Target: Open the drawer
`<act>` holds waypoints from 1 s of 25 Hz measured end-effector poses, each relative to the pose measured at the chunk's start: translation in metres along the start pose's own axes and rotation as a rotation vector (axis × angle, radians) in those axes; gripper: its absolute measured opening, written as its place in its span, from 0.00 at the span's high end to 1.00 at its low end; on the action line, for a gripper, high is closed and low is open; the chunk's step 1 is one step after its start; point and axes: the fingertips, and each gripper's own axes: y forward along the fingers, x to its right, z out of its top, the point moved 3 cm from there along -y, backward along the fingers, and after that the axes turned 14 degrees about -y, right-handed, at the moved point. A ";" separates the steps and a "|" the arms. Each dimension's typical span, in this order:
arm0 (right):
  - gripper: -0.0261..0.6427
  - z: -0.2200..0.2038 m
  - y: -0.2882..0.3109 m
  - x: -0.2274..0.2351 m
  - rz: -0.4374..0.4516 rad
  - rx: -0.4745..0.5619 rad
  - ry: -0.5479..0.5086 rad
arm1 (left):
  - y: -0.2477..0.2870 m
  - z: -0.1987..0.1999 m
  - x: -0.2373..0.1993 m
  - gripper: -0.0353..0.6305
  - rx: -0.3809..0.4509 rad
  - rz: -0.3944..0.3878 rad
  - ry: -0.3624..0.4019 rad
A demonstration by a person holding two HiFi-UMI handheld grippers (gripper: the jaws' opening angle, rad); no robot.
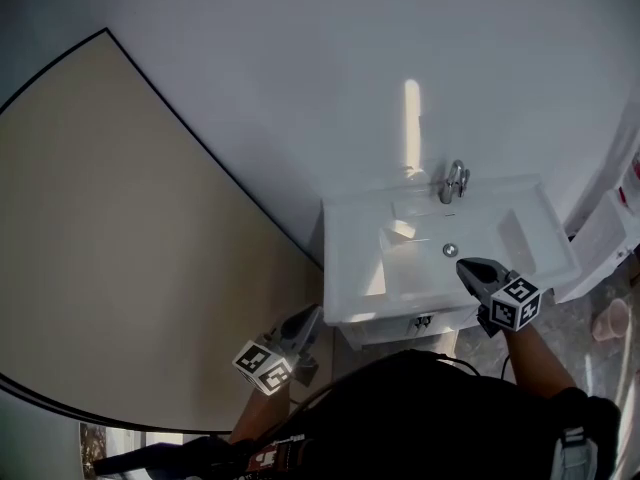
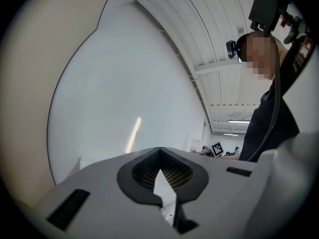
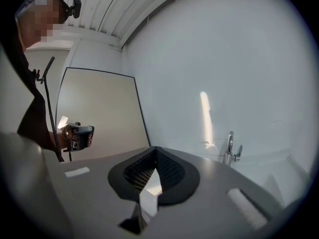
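A white vanity with a sink (image 1: 505,203) stands against the wall. Its drawer front (image 1: 400,328) is under the basin's near edge, with a small dark handle (image 1: 424,321), and looks closed. My right gripper (image 1: 465,266) hovers over the basin near the drain, jaws together and empty. My left gripper (image 1: 308,317) is off the vanity's left front corner, lower down, jaws also together with nothing between them. In the right gripper view the jaws (image 3: 155,150) point toward the wall, with the faucet (image 3: 229,148) to their right. The left gripper view's jaws (image 2: 159,151) face the white wall.
A chrome faucet (image 1: 455,181) stands at the basin's back. A large beige panel (image 1: 120,248) fills the left. A white unit (image 1: 610,236) stands right of the vanity, with a pink object (image 1: 612,320) on the speckled floor. My dark-clothed body (image 1: 430,418) is just before the vanity.
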 end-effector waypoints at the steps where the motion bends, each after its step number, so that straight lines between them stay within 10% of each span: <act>1: 0.96 0.001 0.000 0.001 -0.011 -0.006 -0.002 | 0.003 0.002 -0.004 0.96 -0.006 -0.009 -0.003; 11: 0.96 -0.020 -0.005 0.050 -0.073 -0.017 0.027 | 0.066 -0.015 -0.026 0.96 -0.032 -0.071 -0.041; 25: 0.96 -0.030 0.023 0.193 0.095 0.034 -0.009 | 0.201 -0.032 -0.006 0.96 0.006 0.067 -0.021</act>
